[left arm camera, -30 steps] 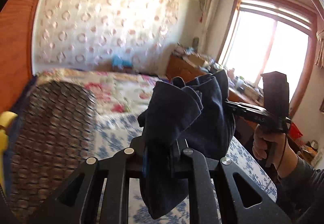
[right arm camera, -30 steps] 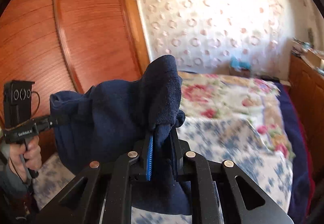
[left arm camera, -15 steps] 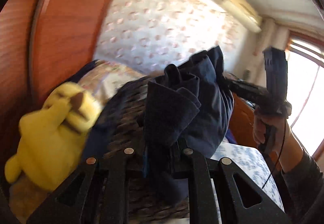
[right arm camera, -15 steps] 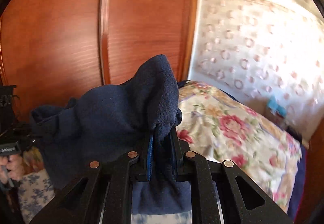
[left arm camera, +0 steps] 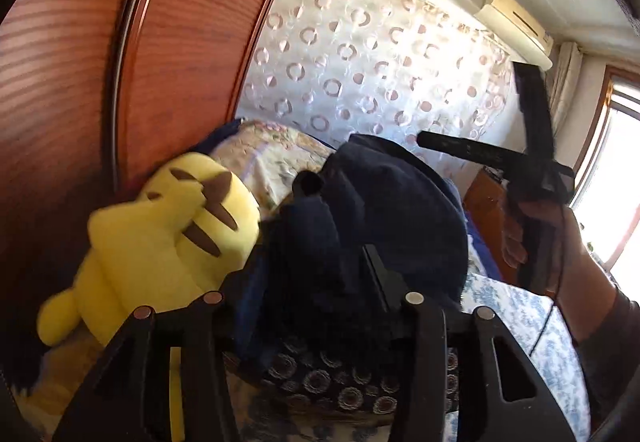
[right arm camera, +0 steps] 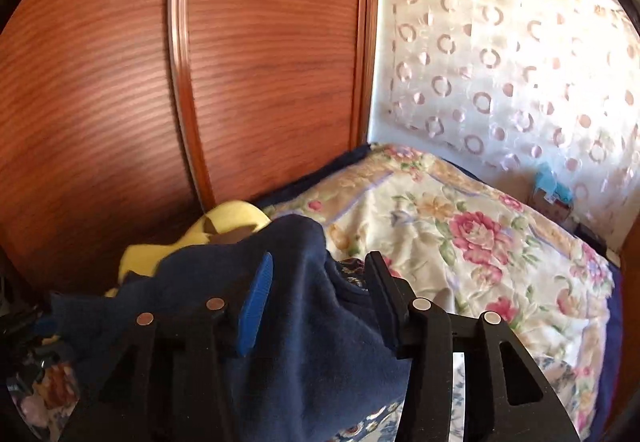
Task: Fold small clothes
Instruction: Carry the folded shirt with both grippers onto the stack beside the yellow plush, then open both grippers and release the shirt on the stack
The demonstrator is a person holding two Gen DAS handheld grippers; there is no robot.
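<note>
Your left gripper [left arm camera: 308, 282] and right gripper [right arm camera: 316, 294] jaws just opened, letting go bundled navy fleece garment [right arm camera: 312, 322] beside yellow plush toy [left arm camera: 160, 242]. Placement looks done; withdrawal left.

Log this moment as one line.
left hand-held gripper: just opening, navy garment loose between | right hand-held gripper: just opening, same | garment beside yellow plush

The left gripper [left arm camera: 312, 282] has just been opening; its 2 fingers [left arm camera: 378, 278] stand apart with the navy garment [left arm camera: 384, 210] bunched between them. A yellow plush toy [left arm camera: 160, 242] lies just left, against the wooden wardrobe [left arm camera: 120, 62]. The right gripper [left arm camera: 424, 140] hangs beyond, above the bed [left arm camera: 516, 310].
</note>
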